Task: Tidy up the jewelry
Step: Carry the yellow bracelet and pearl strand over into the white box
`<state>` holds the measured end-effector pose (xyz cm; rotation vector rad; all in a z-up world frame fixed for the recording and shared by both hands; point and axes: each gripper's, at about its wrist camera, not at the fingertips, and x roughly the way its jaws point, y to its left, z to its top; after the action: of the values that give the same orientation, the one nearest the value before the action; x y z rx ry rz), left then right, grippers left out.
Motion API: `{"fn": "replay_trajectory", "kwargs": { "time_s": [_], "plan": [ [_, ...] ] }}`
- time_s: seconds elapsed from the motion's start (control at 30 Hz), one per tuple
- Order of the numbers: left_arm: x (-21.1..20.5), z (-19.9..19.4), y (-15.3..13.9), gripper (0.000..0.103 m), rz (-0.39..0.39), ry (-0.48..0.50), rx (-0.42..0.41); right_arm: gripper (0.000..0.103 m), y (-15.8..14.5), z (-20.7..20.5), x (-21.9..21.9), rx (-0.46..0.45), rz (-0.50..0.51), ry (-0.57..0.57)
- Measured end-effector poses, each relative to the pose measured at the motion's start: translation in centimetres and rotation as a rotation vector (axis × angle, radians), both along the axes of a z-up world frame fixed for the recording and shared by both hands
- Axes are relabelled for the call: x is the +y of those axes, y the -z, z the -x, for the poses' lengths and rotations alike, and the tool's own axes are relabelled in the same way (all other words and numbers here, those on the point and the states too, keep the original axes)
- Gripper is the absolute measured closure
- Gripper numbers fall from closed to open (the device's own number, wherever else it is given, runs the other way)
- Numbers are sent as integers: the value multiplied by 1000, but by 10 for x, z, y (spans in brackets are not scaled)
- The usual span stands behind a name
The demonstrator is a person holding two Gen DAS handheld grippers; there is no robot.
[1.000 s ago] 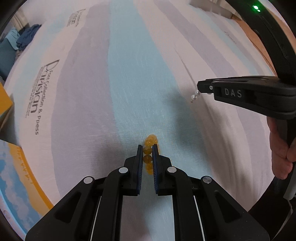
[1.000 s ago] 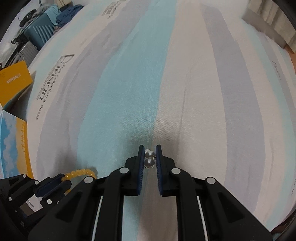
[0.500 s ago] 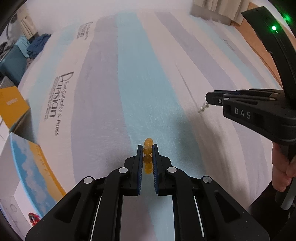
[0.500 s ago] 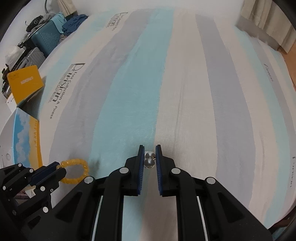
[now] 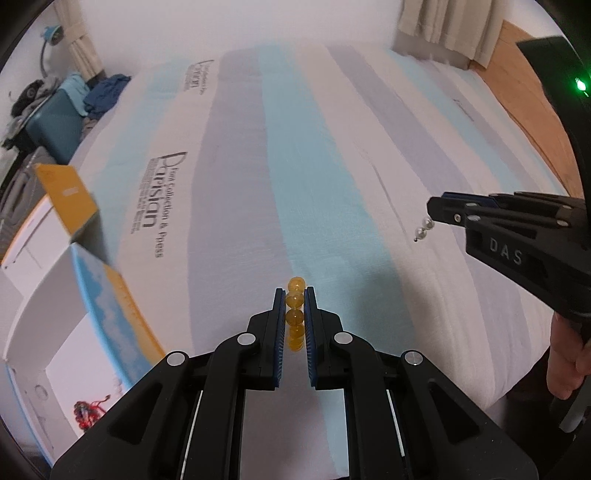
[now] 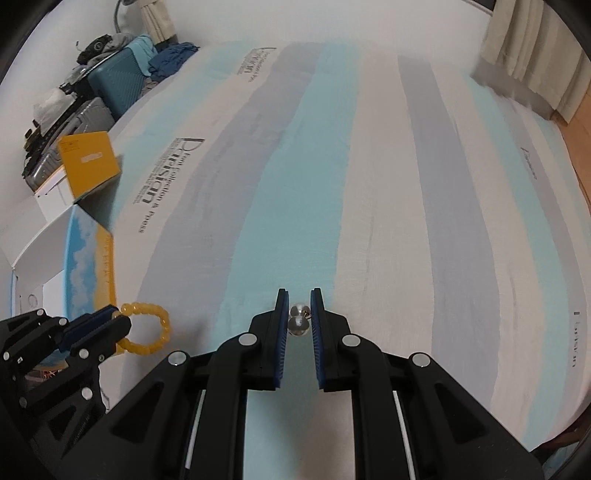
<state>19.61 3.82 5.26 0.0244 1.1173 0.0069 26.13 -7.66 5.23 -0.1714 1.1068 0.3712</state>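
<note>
Amber bead bracelet [image 5: 294, 318] clamped in left tool [image 5: 294, 295], pearl earring [image 6: 299, 320] in right tool [image 6: 299, 297]; both now raised higher off bed [image 6: 388, 192], box [image 5: 48, 321] left, ready for stowing.

A striped bed with luggage and clutter along its left side.

The bed [image 6: 388, 184] wears a cover in pale blue, grey and cream stripes, with dark printed lettering [image 6: 166, 177] running along one cream band near the left edge. Beyond that edge stands a teal suitcase [image 6: 118, 85] with blue clothes [image 6: 170, 59] heaped on it, and a grey suitcase [image 6: 74, 122] sits just beside it, nearer the camera. Cream curtains [image 6: 532, 55] hang at the far right corner, above a strip of wooden floor [image 5: 524, 92]. In the left wrist view the teal suitcase [image 5: 55, 122] and the clothes [image 5: 103, 92] appear blurred, and a plain white wall [image 5: 240, 26] rises behind the bed.
</note>
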Motion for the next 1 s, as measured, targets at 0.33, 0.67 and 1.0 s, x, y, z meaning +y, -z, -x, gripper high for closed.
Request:
{"fn": "replay_trajectory", "kwargs": {
  "time_s": [0.33,0.67,1.0],
  "plan": [
    [55,45,-43,94,-11,-96,-57,92,-37,42,51,-50,-23,-68],
    [136,97,-70,94,-29,-216,-81,92,-61,88,140,-76,-48,-198],
    [218,151,-75,94,-29,-343,-73,92,-58,133,234,-55,-55,-336]
  ]
}}
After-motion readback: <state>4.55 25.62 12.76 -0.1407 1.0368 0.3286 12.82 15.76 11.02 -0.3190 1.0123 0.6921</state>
